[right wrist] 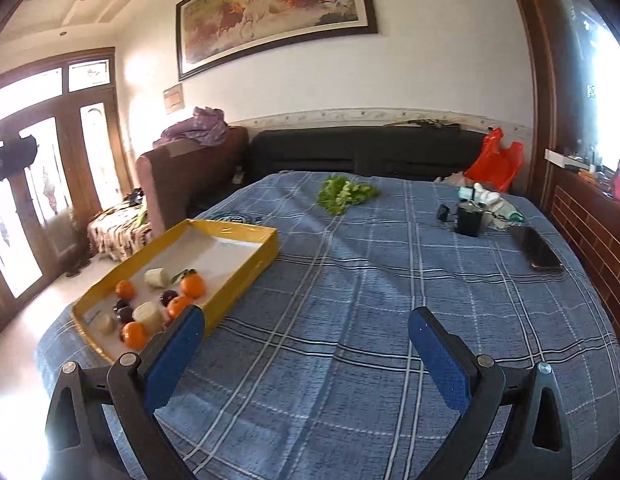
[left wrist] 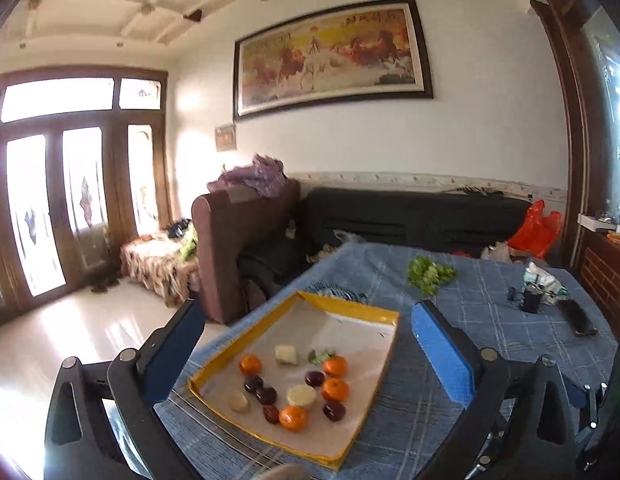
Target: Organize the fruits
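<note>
Fruits (left wrist: 294,384) inside yellow-rimmed tray (left wrist: 351,306) — open tongs (right wrist: 306,330) clear

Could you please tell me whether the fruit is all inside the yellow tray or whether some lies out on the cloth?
All inside: the oranges and dark plums sit within the tray; no fruit lies on the cloth.

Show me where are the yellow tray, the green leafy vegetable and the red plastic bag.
yellow tray (right wrist: 246,272), right wrist view, its near side wall.
green leafy vegetable (right wrist: 343,194), right wrist view, middle of bunch.
red plastic bag (left wrist: 535,230), left wrist view, its body.
</note>
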The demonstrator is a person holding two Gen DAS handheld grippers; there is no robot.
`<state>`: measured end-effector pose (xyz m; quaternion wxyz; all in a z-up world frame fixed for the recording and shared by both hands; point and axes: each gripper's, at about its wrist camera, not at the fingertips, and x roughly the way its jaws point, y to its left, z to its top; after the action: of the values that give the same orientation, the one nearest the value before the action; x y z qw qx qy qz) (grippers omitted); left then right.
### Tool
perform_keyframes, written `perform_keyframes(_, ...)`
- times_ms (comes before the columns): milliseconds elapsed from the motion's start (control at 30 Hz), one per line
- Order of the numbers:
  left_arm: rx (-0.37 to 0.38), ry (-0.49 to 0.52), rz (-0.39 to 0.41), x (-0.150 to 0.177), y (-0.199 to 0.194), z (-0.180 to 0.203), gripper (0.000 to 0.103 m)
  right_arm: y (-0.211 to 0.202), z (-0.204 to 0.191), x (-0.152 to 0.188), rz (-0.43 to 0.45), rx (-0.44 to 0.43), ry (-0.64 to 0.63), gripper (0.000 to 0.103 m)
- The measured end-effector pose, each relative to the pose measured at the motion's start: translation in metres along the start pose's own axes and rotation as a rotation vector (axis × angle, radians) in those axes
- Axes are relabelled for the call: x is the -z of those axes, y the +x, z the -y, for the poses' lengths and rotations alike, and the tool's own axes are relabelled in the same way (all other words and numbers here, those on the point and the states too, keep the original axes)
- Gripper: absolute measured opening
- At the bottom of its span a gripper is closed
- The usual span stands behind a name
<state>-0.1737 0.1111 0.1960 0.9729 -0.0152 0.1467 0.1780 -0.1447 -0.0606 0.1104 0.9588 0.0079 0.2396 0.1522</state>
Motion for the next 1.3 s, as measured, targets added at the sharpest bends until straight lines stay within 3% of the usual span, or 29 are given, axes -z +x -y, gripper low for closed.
perform_keyframes(133,0.056,-0.038,-0.112,0.011,0.022,-0.010,0.103,-0.005,-0.018,-0.001,0.013,-0.019,-0.041,0.103)
perform_keyframes(300,0.009,-0.082,-0.171,0.020,0.036,-0.029,0.103,0.005,-0.038,0.003,-0.018,-0.025,-0.078,0.103)
perform_keyframes(567,-0.031,-0.064,-0.262,0.038,0.061,-0.045,0.103,0.023,-0.056,0.010,-0.065,0.005,-0.112,0.103)
perform_keyframes(933,-0.044,-0.066,-0.313,0.047,0.079,-0.057,0.103,0.041,-0.086,0.017,-0.107,-0.013,-0.188,0.103)
perform_keyframes(1300,-0.055,-0.056,-0.334,0.049,0.087,-0.056,0.103,0.052,-0.087,0.021,-0.140,-0.026,-0.177,0.103)
